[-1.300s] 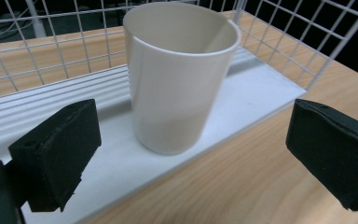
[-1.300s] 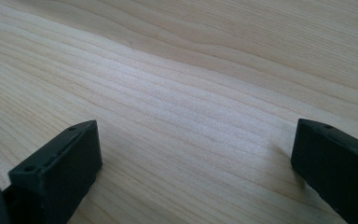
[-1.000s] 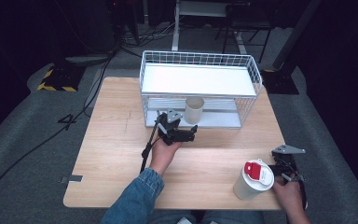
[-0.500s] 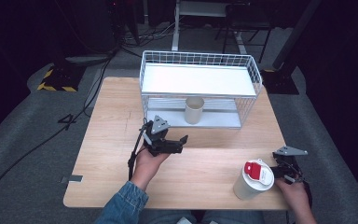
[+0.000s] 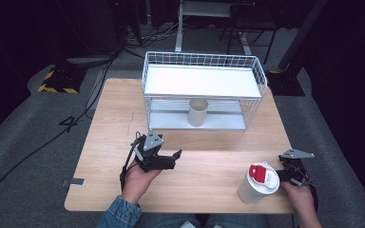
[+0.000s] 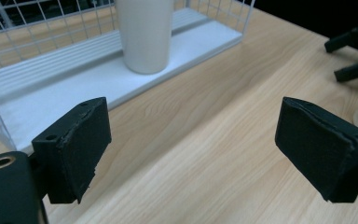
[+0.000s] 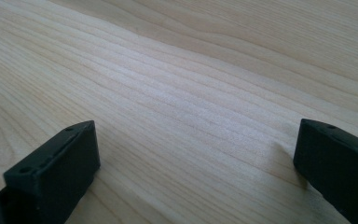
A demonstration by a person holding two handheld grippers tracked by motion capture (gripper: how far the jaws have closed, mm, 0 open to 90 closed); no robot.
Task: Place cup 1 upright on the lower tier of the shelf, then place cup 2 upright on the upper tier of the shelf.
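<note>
Cup [image 5: 198, 112], cream, upright on lower shelf of white wire rack [image 5: 204, 61], untouched by either tool. Left gripper [image 5: 171, 158] now drawn back from rack toward near edge of counter [image 5: 114, 118], jaws just narrowed yet apart, nothing between. Right gripper [image 5: 285, 173] unmoved beside lidded white tumbler [image 5: 258, 183], jaws spread over bare wood. Placement judged complete; tumbler likely next.
</note>
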